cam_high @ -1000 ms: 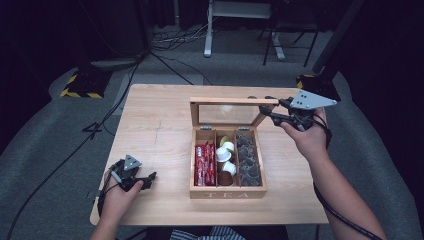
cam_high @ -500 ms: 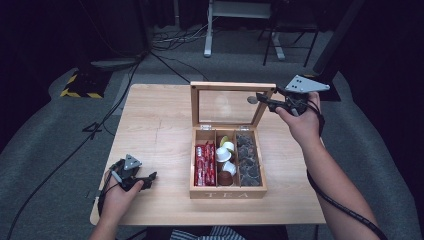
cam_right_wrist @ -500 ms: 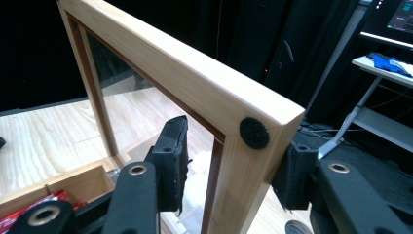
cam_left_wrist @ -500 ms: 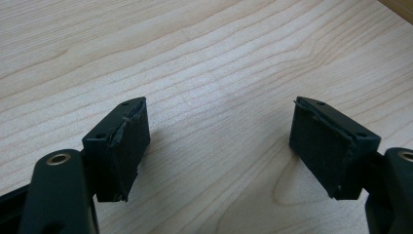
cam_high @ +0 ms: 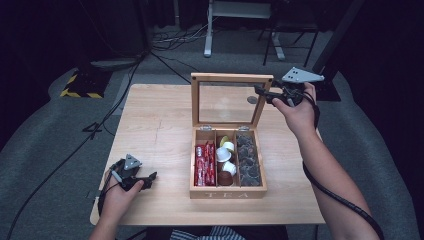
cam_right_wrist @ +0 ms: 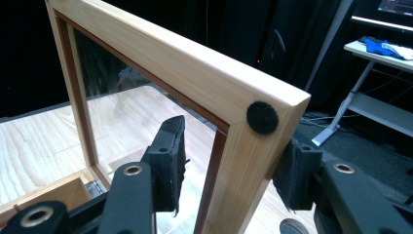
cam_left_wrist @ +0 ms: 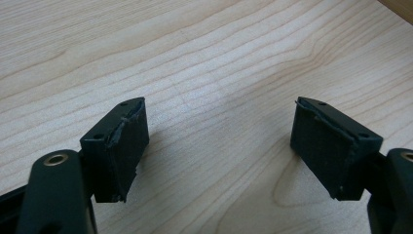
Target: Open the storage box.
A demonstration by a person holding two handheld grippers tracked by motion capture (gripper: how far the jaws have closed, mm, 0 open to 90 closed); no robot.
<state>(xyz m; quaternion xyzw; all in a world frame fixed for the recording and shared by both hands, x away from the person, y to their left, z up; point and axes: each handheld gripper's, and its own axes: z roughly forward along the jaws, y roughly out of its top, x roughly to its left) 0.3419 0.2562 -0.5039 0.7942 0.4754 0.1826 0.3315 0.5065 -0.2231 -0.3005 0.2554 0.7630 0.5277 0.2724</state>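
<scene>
A wooden tea box (cam_high: 227, 191) stands on the table with its glass lid (cam_high: 227, 102) raised upright. Red packets (cam_high: 205, 164), white and brown capsules (cam_high: 225, 165) and dark pods (cam_high: 247, 162) fill its three compartments. My right gripper (cam_high: 264, 94) is shut on the lid's right frame near the top corner; the wooden corner (cam_right_wrist: 248, 131), with a black felt dot (cam_right_wrist: 262, 117), sits between its pads. My left gripper (cam_high: 145, 179) rests open on the table's front left, with bare wood between its fingers (cam_left_wrist: 122, 146).
The light wooden table (cam_high: 155, 130) has free room left of the box. A small round grey disc (cam_high: 251, 99) lies on the table behind the lid. Beyond the table are a dark floor, cables and desk legs (cam_high: 207, 30).
My right gripper has swung the lid up and back, from tilted over the box to upright. The left gripper has stayed still.
</scene>
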